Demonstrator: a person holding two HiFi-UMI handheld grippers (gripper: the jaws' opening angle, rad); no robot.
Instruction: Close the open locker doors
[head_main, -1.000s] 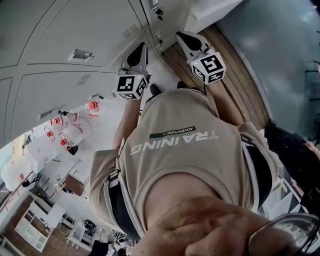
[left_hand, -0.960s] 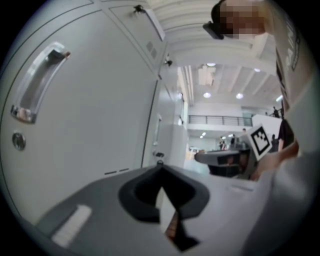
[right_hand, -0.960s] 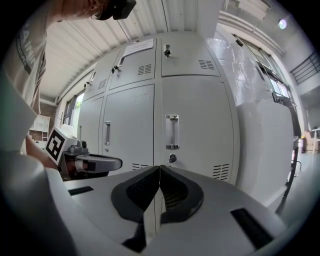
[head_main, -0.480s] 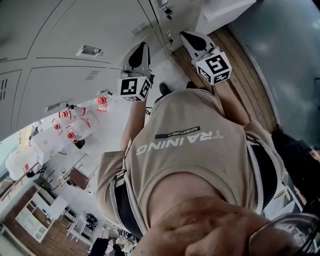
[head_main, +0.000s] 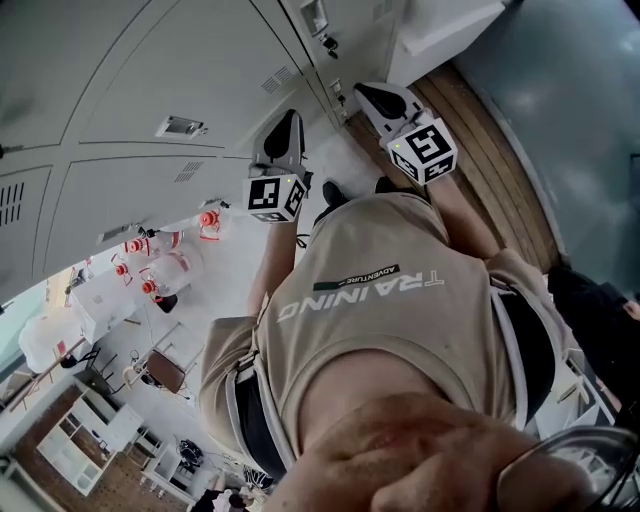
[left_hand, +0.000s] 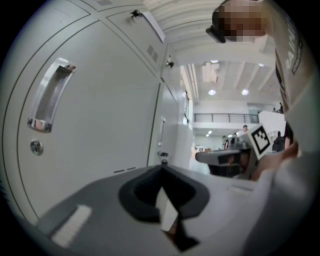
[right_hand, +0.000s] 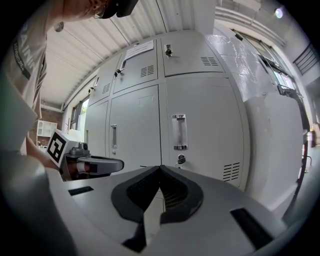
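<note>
The grey lockers (right_hand: 175, 115) stand right before you. In the right gripper view they fill the middle of the picture, and every door that shows there lies flush in its frame. The nearest one has a metal handle (right_hand: 179, 132), a lock (right_hand: 181, 159) under it and a small vent (right_hand: 231, 171) low at the side.

In the left gripper view one locker door (left_hand: 100, 110) is very near on the left. It is also flat and shut, with its long handle (left_hand: 50, 95) and a round keyhole (left_hand: 35, 146) below.

Your left claw (left_hand: 161, 169) has its two jaws together at the tips, with nothing between them. Your right claw (right_hand: 160, 167) is the same: jaws meet at the tips, nothing held.

From the head view, both claws point toward the lockers (head_main: 150, 90). The left claw (head_main: 290, 118) is just beside the door fronts and the right claw (head_main: 372, 92) is near the corner of the row. They are apart from each other. Under the right claw runs a wooden floor (head_main: 490, 150). Your beige shirt (head_main: 380, 300) fills the lower part of this view.
</note>
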